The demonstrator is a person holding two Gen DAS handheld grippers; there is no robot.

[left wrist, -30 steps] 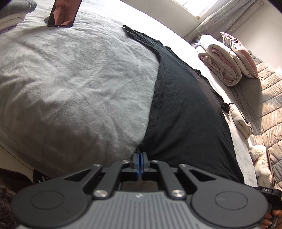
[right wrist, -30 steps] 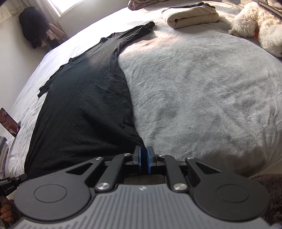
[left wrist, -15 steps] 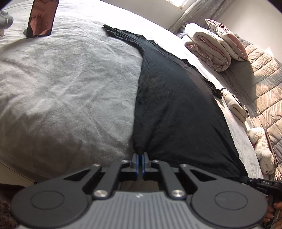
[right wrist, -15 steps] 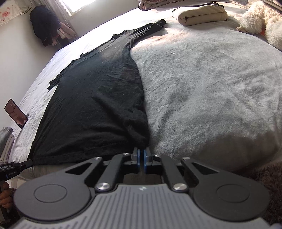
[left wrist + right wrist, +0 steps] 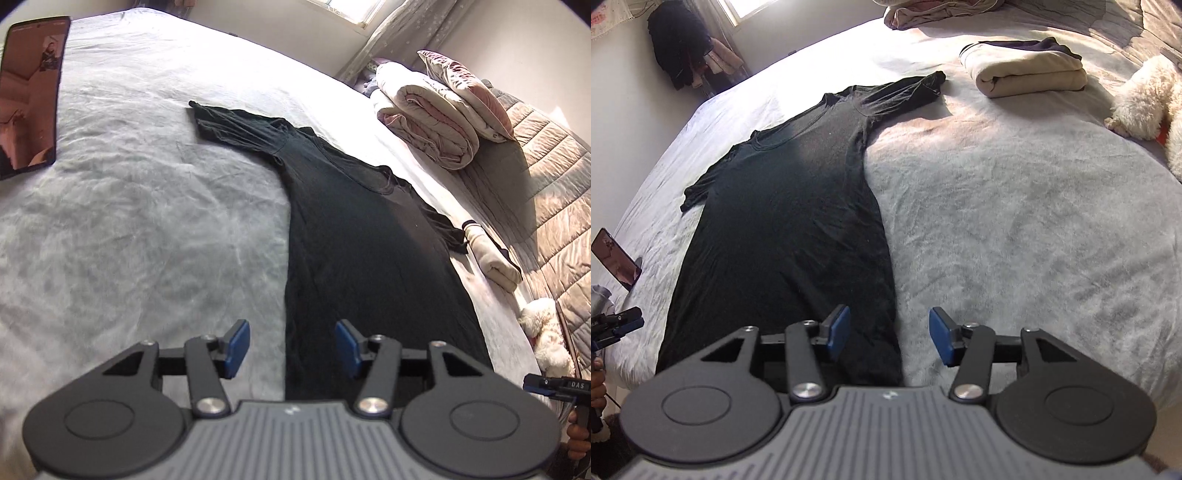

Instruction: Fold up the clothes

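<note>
A black T-shirt (image 5: 362,254) lies flat and spread out on the grey bed cover (image 5: 140,229), sleeves out to both sides, hem towards me. My left gripper (image 5: 291,349) hovers above the hem's left corner, jaws opening, blue pads clear of the cloth. In the right wrist view the same T-shirt (image 5: 790,221) stretches away, and my right gripper (image 5: 890,334) hangs over the hem's right corner, jaws opening, nothing pressed between its pads. The other gripper shows at each view's edge.
A phone (image 5: 29,96) stands propped at the left of the bed. Rolled quilts and a pillow (image 5: 439,110) lie at the back. A folded beige garment (image 5: 1027,70) and a white plush toy (image 5: 1145,103) sit to the right. Dark clothes (image 5: 677,44) hang by the window.
Both grippers were shut on the T-shirt's hem corners; both have let go, opened and lifted back a little. The T-shirt now lies flat and stretched on the bed.
</note>
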